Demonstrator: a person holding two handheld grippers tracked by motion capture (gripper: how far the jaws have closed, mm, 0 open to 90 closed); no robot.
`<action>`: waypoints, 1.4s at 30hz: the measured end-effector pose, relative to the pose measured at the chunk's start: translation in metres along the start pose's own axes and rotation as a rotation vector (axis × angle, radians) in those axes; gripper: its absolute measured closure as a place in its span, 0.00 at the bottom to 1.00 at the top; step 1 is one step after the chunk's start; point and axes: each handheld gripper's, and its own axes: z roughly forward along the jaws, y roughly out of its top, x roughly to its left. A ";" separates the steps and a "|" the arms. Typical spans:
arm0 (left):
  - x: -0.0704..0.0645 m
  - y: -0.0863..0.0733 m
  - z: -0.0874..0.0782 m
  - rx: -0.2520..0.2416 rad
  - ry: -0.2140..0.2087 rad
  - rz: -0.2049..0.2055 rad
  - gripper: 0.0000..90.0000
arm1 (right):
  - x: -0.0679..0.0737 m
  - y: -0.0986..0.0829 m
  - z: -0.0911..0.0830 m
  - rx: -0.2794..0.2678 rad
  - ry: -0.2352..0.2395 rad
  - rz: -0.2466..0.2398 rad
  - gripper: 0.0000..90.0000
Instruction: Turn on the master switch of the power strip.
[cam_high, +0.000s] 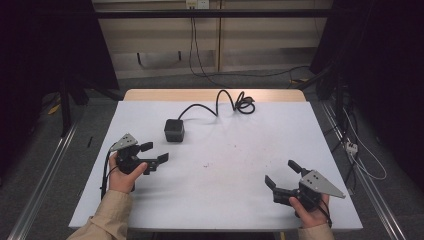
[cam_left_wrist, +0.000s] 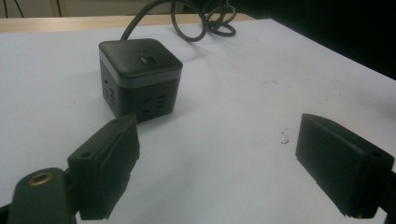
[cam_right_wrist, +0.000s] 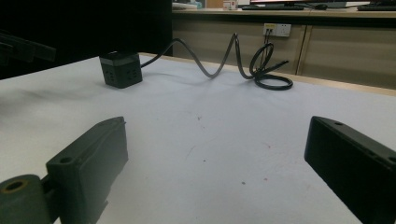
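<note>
A black cube-shaped power socket (cam_high: 174, 130) stands on the white table (cam_high: 225, 150), left of centre toward the back. Its black cable (cam_high: 220, 102) runs back and coils near the far edge. My left gripper (cam_high: 155, 152) is open, a little in front and to the left of the cube, with nothing between its jaws. From the left gripper view the cube (cam_left_wrist: 139, 77) sits just beyond the jaws, sockets facing me. My right gripper (cam_high: 282, 172) is open near the front right corner, holding nothing. In the right gripper view the cube (cam_right_wrist: 120, 69) and coiled cable (cam_right_wrist: 261, 70) lie far off.
Small dark specks (cam_high: 206, 165) mark the middle of the table. A wooden strip (cam_high: 215, 95) edges the far side. Cables (cam_high: 355, 150) and a plug lie on the floor to the right. Metal rails (cam_high: 45, 175) run along both sides of the table.
</note>
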 end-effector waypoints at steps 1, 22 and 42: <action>0.000 0.000 -0.001 0.002 -0.001 0.002 0.13 | 0.000 0.000 0.000 -0.001 0.000 0.001 0.06; -0.001 -0.013 -0.021 0.001 -0.002 0.010 0.13 | 0.000 0.000 -0.001 0.002 0.001 -0.005 0.06; 0.001 -0.023 -0.038 0.000 0.014 0.010 0.13 | -0.001 0.000 -0.001 0.001 -0.002 -0.007 0.06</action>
